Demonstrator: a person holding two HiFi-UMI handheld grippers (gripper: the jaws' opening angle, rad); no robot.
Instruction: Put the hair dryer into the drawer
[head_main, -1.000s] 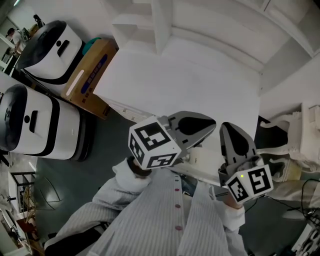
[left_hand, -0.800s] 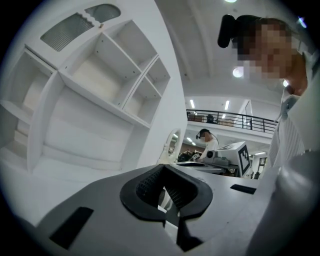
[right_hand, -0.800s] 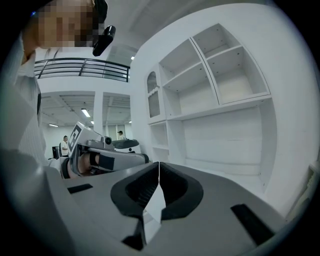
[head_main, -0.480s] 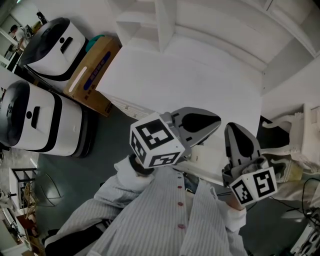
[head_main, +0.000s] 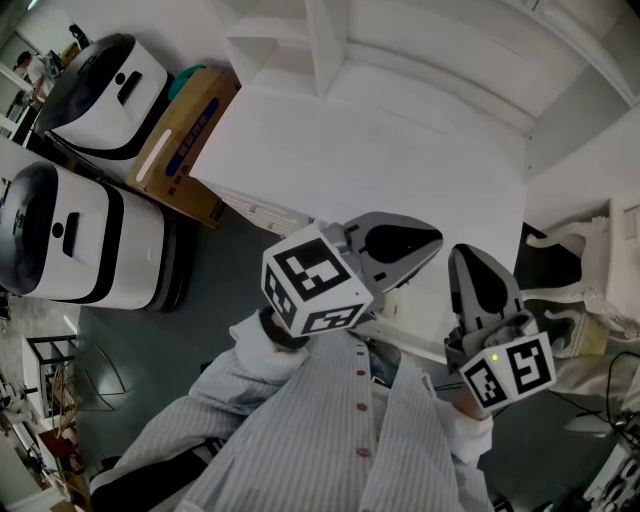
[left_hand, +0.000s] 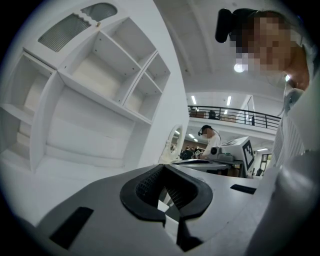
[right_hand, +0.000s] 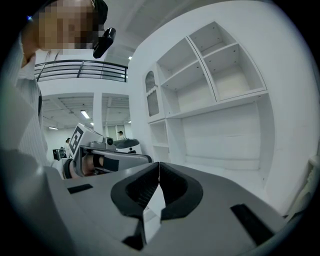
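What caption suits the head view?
Shut and empty, the left gripper and right gripper face the white desk.

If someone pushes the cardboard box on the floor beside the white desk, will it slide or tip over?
The cardboard box lies long and low, so it would probably slide, not tip. It sits close between the desk and a white machine, which may block it sideways. Cardboard walls may dent under a hard push.
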